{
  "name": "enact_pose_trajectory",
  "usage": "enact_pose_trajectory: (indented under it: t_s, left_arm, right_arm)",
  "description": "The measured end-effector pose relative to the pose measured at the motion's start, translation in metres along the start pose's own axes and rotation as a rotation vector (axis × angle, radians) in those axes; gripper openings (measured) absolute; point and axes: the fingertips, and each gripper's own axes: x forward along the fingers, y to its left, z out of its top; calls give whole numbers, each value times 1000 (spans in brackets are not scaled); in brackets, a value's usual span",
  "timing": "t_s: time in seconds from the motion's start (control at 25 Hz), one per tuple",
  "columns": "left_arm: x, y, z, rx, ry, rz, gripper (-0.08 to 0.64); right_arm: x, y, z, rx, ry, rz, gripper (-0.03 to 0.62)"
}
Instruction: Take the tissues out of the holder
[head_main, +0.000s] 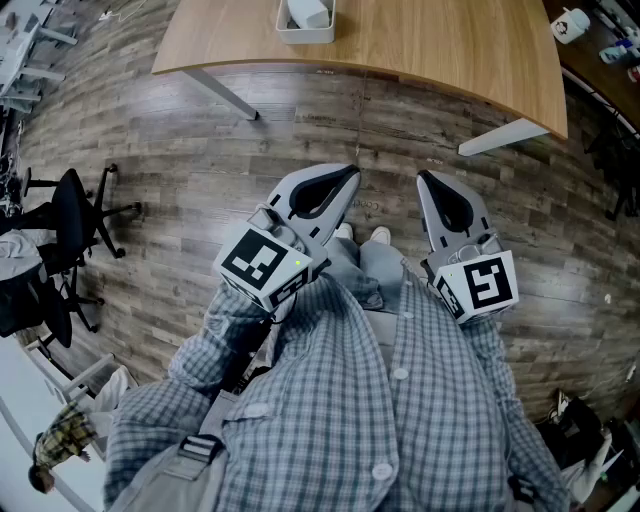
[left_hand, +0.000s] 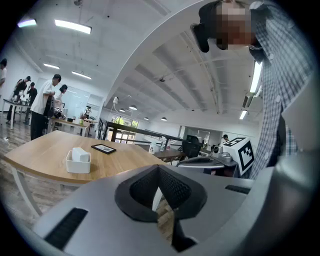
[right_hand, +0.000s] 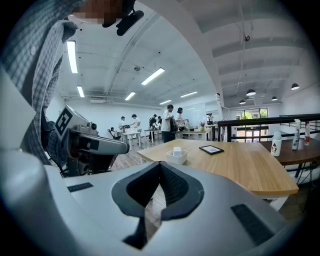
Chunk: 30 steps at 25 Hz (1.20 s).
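Observation:
A white holder with white tissues standing in it sits at the near edge of a wooden table. Both grippers hang over the floor in front of my chest, well short of the table. My left gripper is shut with nothing in it, and so is my right gripper. The left gripper view shows the holder and the tissues far off to the left of its closed jaws. In the right gripper view the holder lies just beyond the closed jaws.
A black tablet lies on the table past the holder, and a bottle stands farther right. A black office chair stands at the left on the wood floor. Several people stand at distant tables.

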Motion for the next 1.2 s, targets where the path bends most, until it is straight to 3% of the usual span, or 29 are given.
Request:
enact_pose_trajectory:
  t_s: [0.6, 1.0, 1.2]
  left_arm:
    - [7, 4, 1, -2, -7, 13, -1]
    - [5, -1, 1, -11, -10, 43, 0]
    - [9, -5, 1, -10, -17, 62, 0]
  right_arm:
    - [3, -6, -1, 3, 3, 16, 11]
    - [-3, -14, 2, 49, -28, 10, 11]
    - [-8, -18, 5, 97, -62, 48, 11]
